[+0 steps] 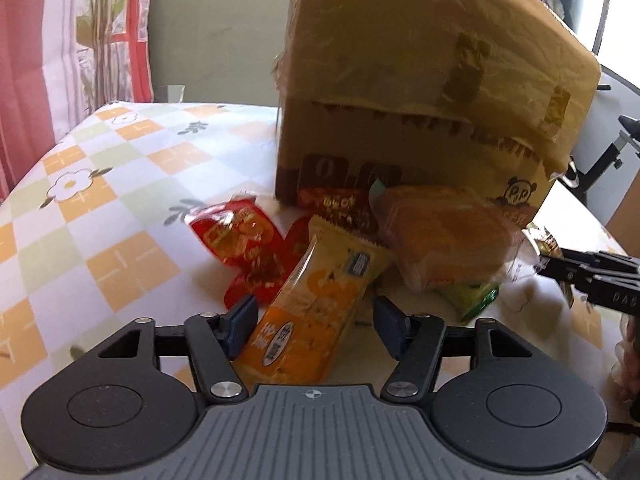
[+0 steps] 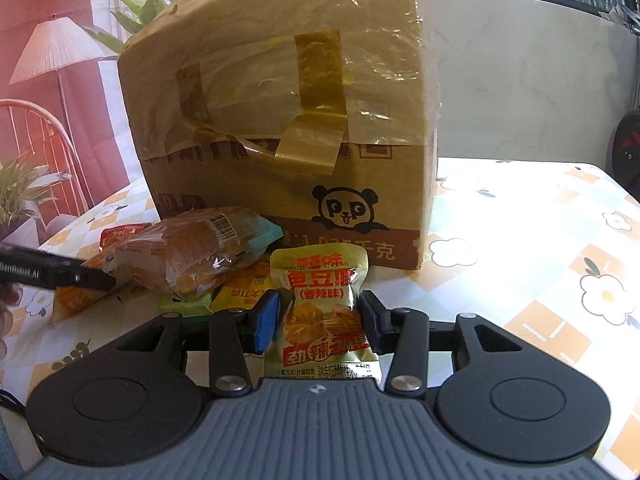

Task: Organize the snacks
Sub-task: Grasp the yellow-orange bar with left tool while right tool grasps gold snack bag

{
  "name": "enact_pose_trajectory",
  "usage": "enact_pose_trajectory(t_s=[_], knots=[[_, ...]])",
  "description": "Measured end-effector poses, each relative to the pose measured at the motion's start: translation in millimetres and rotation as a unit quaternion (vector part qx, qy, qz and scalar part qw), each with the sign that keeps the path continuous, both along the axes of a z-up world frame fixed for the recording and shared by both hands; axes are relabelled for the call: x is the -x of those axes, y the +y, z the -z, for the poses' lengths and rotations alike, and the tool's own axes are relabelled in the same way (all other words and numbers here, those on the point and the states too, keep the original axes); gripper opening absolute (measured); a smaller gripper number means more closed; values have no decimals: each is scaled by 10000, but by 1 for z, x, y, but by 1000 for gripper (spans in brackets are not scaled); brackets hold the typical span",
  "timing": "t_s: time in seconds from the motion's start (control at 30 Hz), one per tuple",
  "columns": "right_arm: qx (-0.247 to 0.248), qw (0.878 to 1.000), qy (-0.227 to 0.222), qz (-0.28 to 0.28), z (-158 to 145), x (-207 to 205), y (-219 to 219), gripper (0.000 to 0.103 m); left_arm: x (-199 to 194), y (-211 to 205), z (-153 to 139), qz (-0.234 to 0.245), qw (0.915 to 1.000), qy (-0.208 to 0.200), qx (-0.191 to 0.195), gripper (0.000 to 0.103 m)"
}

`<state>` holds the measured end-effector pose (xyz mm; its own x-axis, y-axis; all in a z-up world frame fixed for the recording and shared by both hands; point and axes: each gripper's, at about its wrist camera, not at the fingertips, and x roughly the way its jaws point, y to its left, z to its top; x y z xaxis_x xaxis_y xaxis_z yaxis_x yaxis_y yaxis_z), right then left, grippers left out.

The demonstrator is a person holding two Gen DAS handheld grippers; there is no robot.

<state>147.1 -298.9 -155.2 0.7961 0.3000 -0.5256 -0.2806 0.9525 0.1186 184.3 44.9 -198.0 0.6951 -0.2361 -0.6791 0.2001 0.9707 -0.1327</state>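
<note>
Orange snack packet [image 1: 308,312]: laid lengthwise between the fingers of the left gripper [image 1: 316,322], in front of the cardboard box [image 1: 400,92]. Left fingers [image 1: 240,326] stand apart; the left pad is at the packet's edge, while a gap is seen at the right pad, so no firm clamp is shown.

Gold snack pouch [image 2: 320,312]: held upright in front of the box, clamped between the fingers of the right gripper [image 2: 320,322], both pads pressed on its sides.

Cardboard box: taped, panda printed on its lower front, set on the desk [image 1: 100,208], which is covered by a checked flower-print cloth.

Snack pile, against the box's front:
- clear-wrapped cake [image 1: 444,236], uppermost, resting on other packets;
- red packets [image 1: 240,248], left of the cake;
- green packet [image 1: 474,298], under the cake's near edge;
- yellow packet [image 2: 244,292], just beside the gold pouch.

Access to the box's lower front is blocked by the pile.
</note>
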Motion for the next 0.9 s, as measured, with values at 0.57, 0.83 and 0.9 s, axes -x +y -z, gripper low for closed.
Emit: enact_pose_trajectory(t_s=[0.57, 0.83, 0.9], knots=[[62, 10000, 27, -27, 1, 1, 4, 46, -1, -17, 2, 98, 9998, -39, -173, 43], [75, 9999, 65, -26, 1, -2, 4, 46, 5, -19, 4, -15, 9998, -143, -111, 40], [98, 9999, 106, -28, 2, -3, 4, 46, 8, -15, 2, -68, 9998, -167, -80, 40]])
